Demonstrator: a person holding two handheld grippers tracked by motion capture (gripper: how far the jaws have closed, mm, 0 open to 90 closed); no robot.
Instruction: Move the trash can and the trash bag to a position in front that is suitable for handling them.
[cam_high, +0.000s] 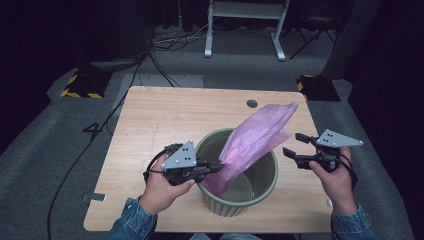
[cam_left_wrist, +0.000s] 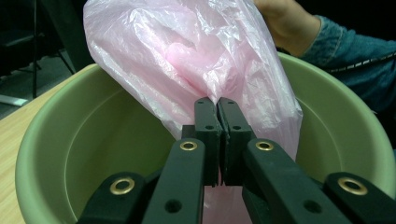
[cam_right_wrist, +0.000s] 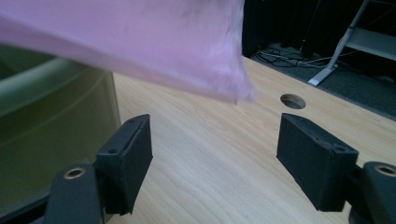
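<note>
Pink bag pinched over the green bin, one gripper clenched on it, the other released.

The pink plastic bag (cam_high: 255, 142) was thin, translucent and crinkled, a long flattened sheet that slanted up out of the green bin (cam_high: 237, 206), its lower end down inside the bin and its upper end reaching past the bin's far rim. The left gripper (cam_high: 216, 165), at the bin's near-left rim, had its jaws clenched together on the bag's film; in the left gripper view the plastic (cam_left_wrist: 196, 60) bunched and puckered right at the pinched jaw tips. The right gripper (cam_high: 294, 143) was just beside the bin's right side, above the wooden table (cam_high: 165, 115), jaws spread wide with nothing between them, apart from the bag.
</note>
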